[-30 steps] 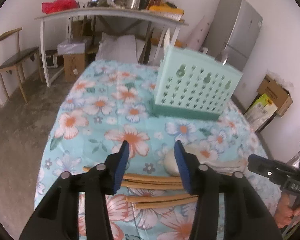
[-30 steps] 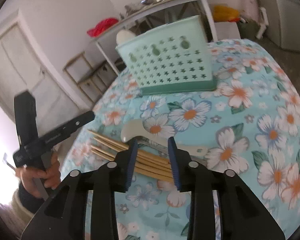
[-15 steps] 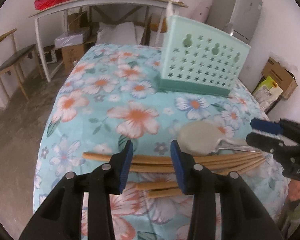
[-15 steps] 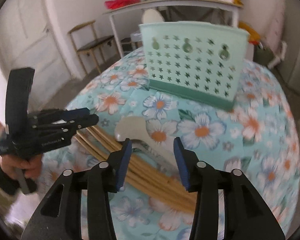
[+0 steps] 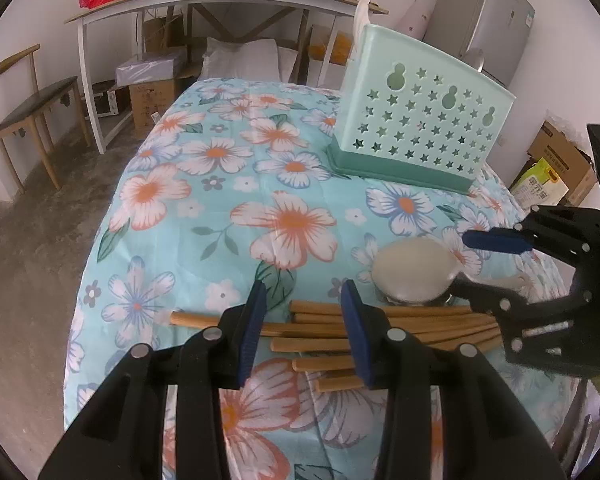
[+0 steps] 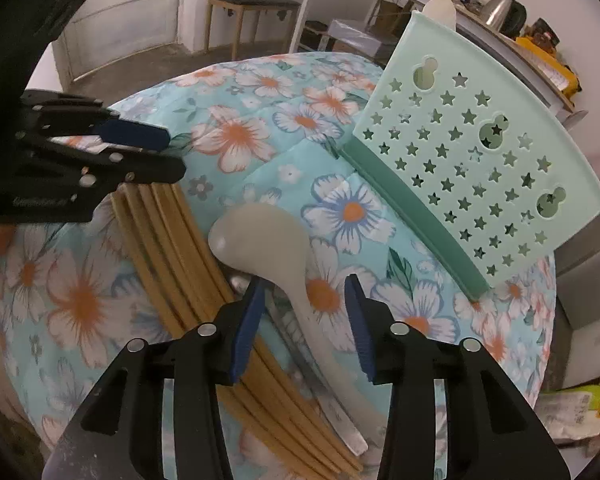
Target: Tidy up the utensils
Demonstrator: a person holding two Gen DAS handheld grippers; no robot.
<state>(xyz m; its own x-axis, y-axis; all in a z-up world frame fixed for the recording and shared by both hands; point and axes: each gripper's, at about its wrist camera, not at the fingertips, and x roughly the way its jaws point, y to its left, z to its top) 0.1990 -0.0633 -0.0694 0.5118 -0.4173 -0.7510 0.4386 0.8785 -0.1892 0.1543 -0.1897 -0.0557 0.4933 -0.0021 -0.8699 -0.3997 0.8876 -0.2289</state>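
Note:
Several bamboo chopsticks [image 5: 316, 330] lie in a bundle on the floral tablecloth, also seen in the right wrist view [image 6: 168, 248]. A cream spoon [image 5: 414, 270] lies beside them, its handle running between my right gripper's open fingers [image 6: 304, 312]. A metal utensil lies partly hidden under the spoon. My left gripper [image 5: 304, 332] is open, its fingers straddling the chopstick ends. A mint green utensil basket [image 5: 420, 120] with star holes stands at the back right; it also shows in the right wrist view [image 6: 476, 160]. A white utensil pokes out of it.
The table is covered by a blue floral cloth [image 5: 220, 200]. Behind it stand a white work table [image 5: 204, 0] with clutter, a wooden chair [image 5: 24, 104], cardboard boxes [image 5: 152, 92] and a grey fridge [image 5: 488, 20].
Both grippers have dropped lower and closer to the utensils. The left now straddles the chopstick ends; the right has swung around over the spoon handle.

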